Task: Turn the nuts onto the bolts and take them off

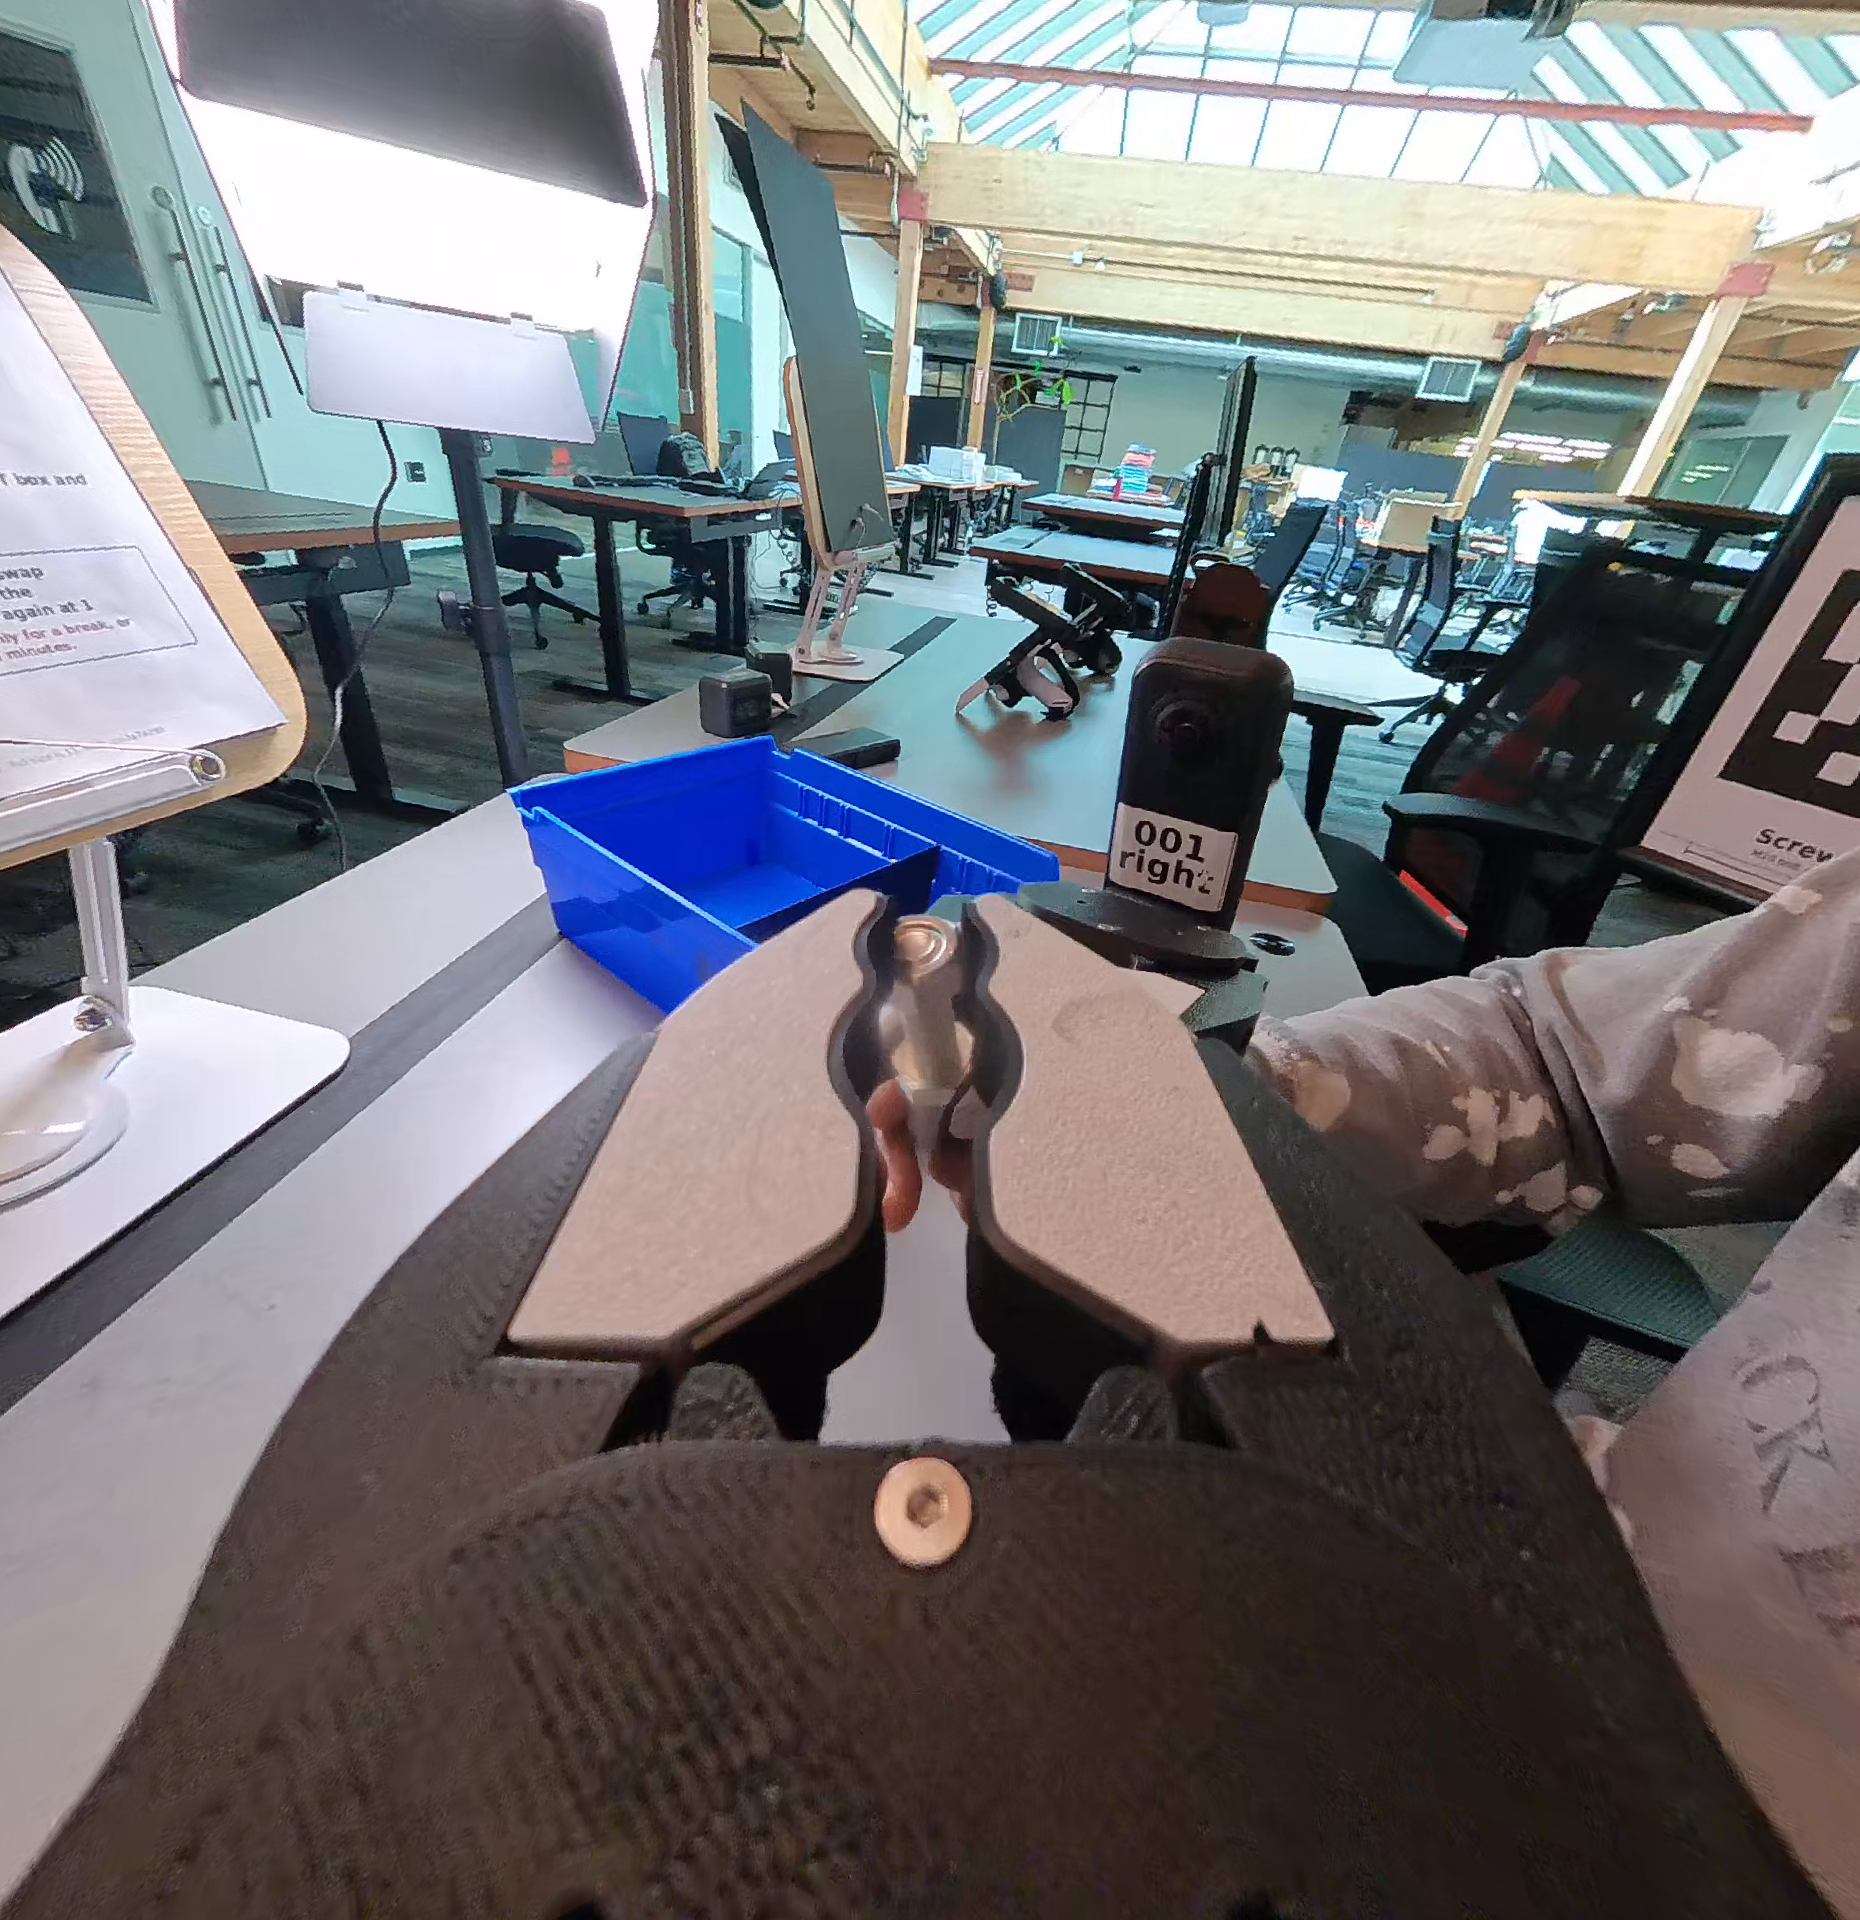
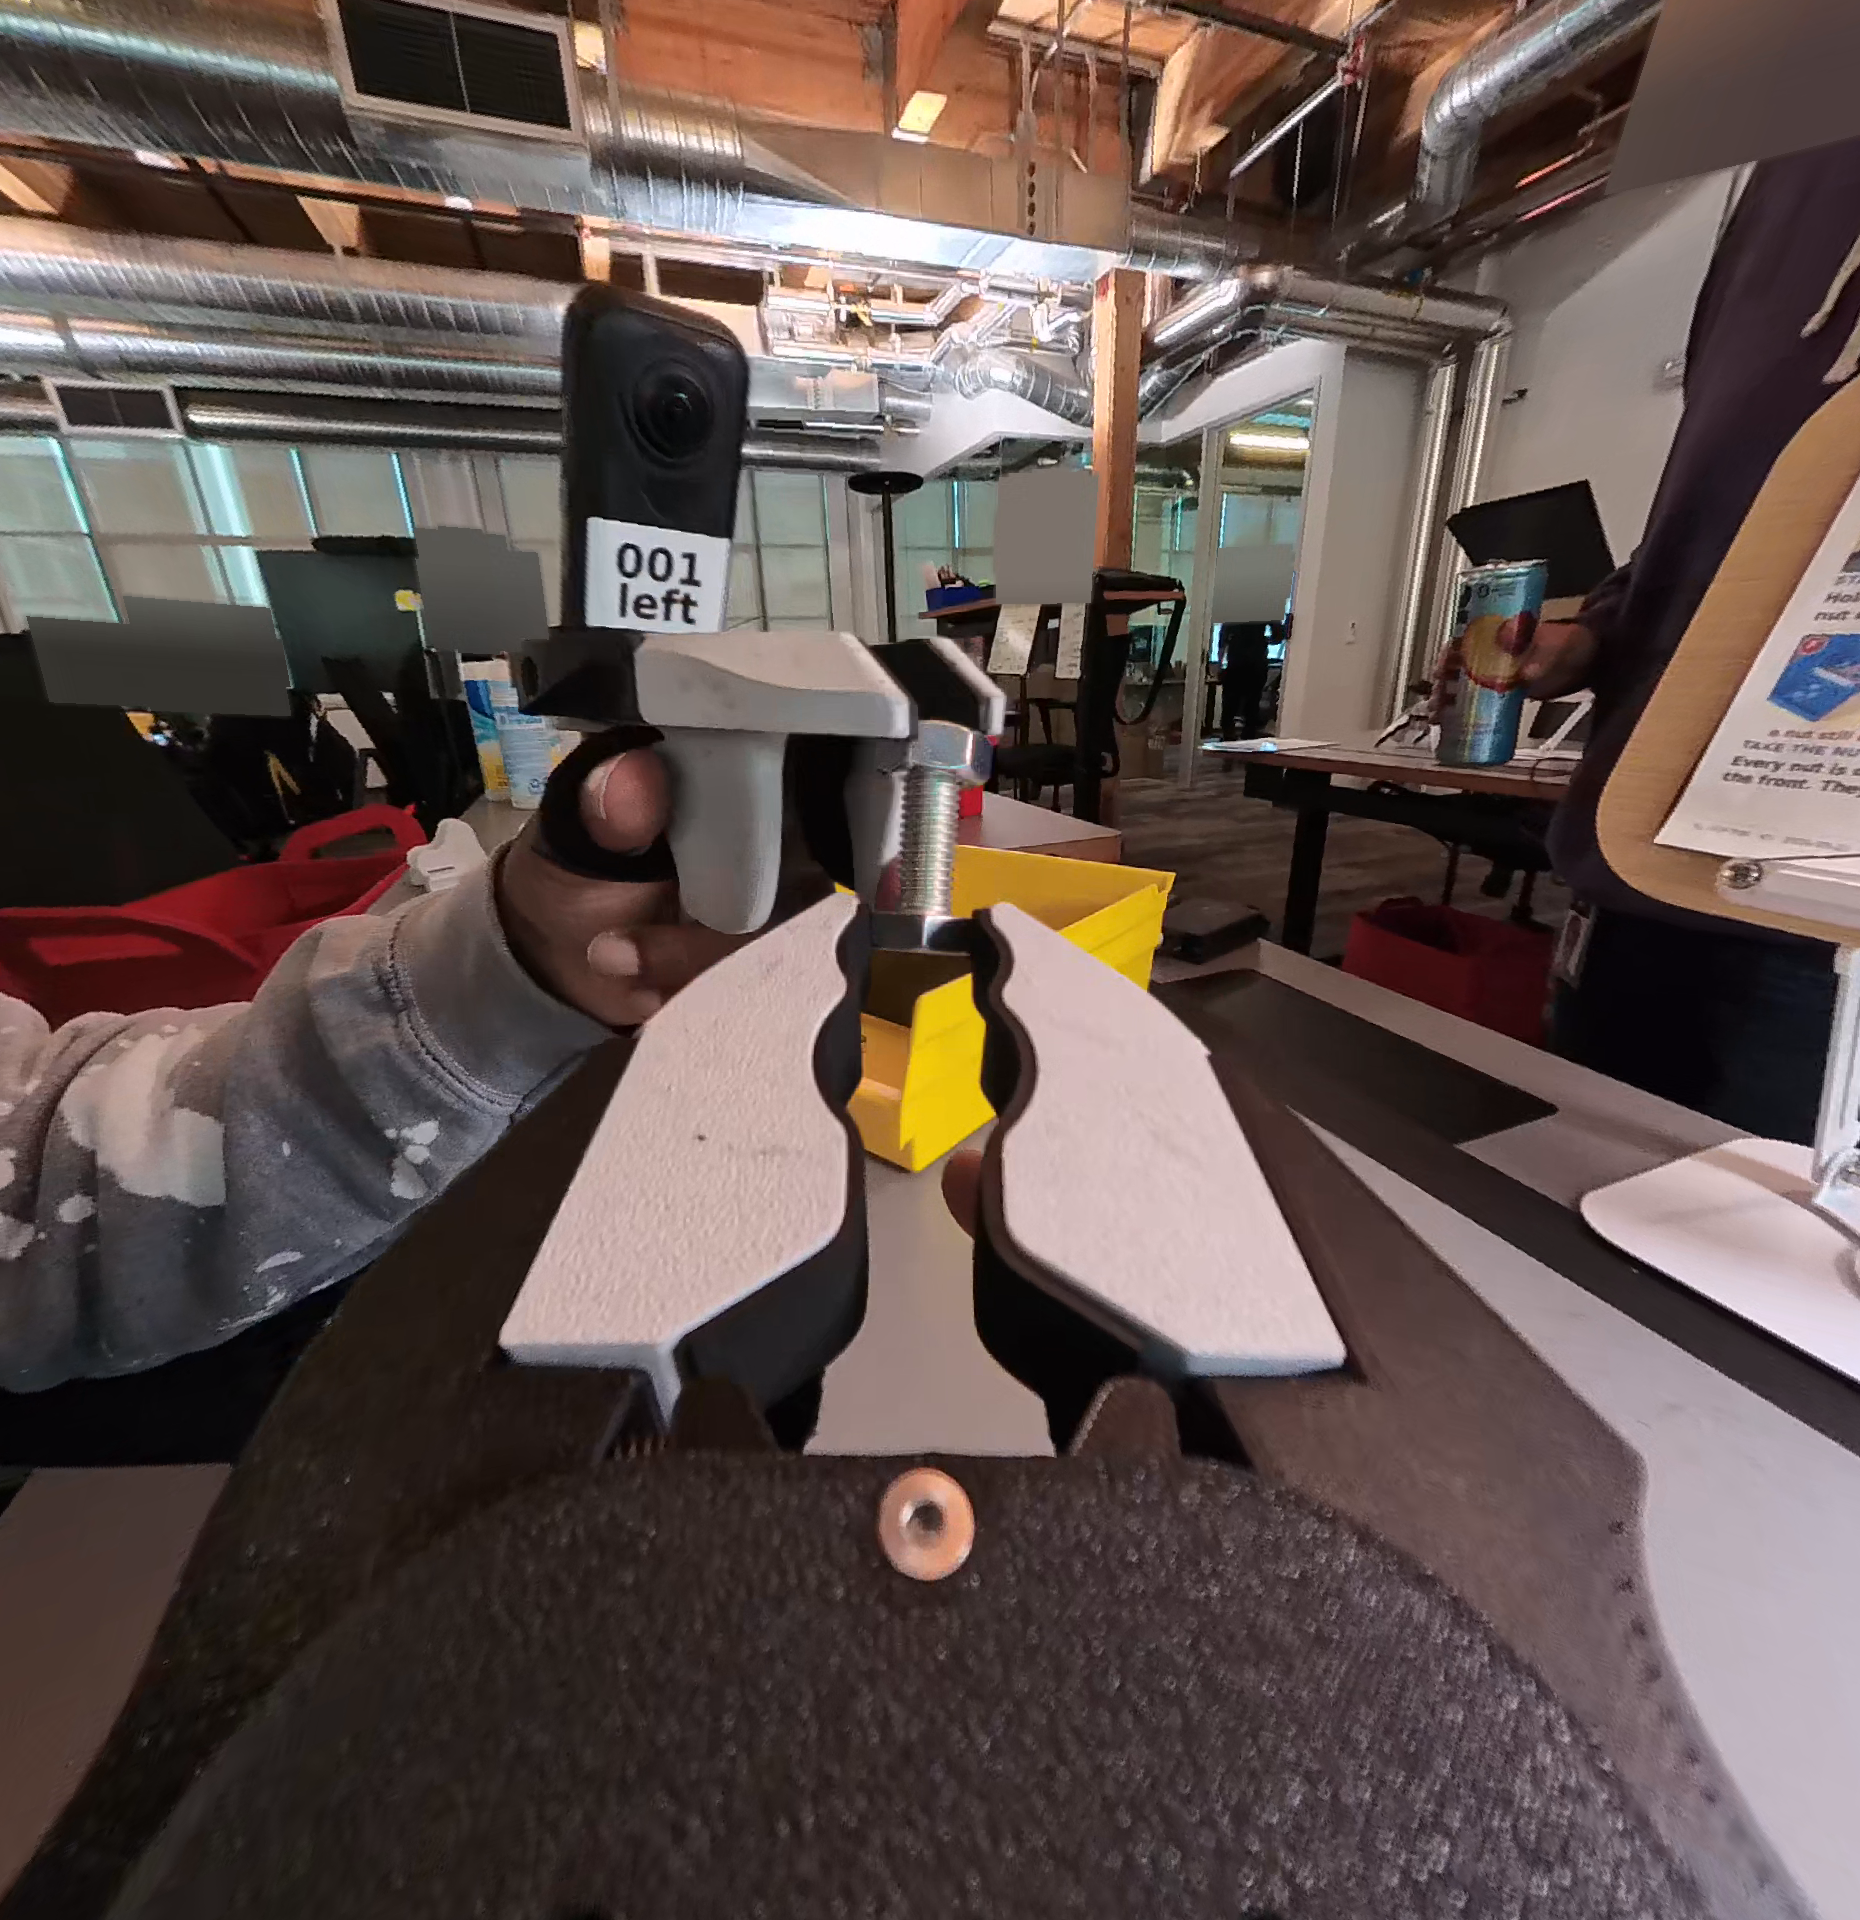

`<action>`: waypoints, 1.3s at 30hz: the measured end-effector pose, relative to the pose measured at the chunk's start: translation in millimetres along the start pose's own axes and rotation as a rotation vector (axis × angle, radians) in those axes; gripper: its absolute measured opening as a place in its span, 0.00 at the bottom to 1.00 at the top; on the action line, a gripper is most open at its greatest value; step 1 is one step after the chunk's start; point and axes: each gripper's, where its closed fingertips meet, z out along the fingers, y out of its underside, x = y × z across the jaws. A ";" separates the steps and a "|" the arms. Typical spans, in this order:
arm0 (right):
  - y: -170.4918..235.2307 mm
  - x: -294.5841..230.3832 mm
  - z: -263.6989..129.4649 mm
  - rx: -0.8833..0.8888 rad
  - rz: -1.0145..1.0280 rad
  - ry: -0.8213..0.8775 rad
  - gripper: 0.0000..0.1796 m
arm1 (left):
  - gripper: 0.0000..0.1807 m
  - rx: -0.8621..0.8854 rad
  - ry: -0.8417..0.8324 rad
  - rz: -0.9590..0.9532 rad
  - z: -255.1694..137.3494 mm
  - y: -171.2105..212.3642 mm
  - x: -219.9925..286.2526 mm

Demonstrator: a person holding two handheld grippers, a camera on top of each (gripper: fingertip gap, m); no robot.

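A silver bolt (image 2: 928, 831) hangs upright in the air, head up. My left gripper (image 1: 926, 935) is shut on the bolt's hex head, and the shank (image 1: 921, 1023) runs down between its fingers. In the right wrist view the left gripper (image 2: 931, 727) comes in from the left, above the bolt. My right gripper (image 2: 915, 925) is shut on a silver nut (image 2: 910, 928) at the lower end of the thread. The right gripper's body and camera (image 1: 1201, 748) show just behind the left fingers.
An empty blue bin (image 1: 635, 894) stands on the grey table (image 1: 282, 987) ahead on the left. A yellow bin (image 2: 1061, 935) stands behind the bolt. White instruction stands (image 1: 95, 675) (image 2: 1788, 727) flank the work area. A person holding a can (image 2: 1492, 665) stands at the right, and a red tote (image 2: 178, 925) is at the left. The tips of both grippers are at nearly the same place.
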 end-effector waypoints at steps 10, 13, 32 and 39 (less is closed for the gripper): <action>-1.3 3.9 -2.5 0.027 -0.008 0.013 0.10 | 0.04 0.025 -0.023 0.013 -1.8 -3.3 -3.3; -4.1 5.7 -4.0 0.050 0.009 0.016 0.10 | 0.10 0.049 0.001 -0.020 -5.3 -7.8 -2.6; -4.5 4.1 -5.1 0.058 0.027 -0.017 0.10 | 0.10 0.023 0.049 -0.068 7.1 7.4 1.0; 0.7 3.4 -3.9 0.024 0.019 -0.015 0.10 | 0.10 -0.012 0.046 -0.042 7.6 11.4 2.6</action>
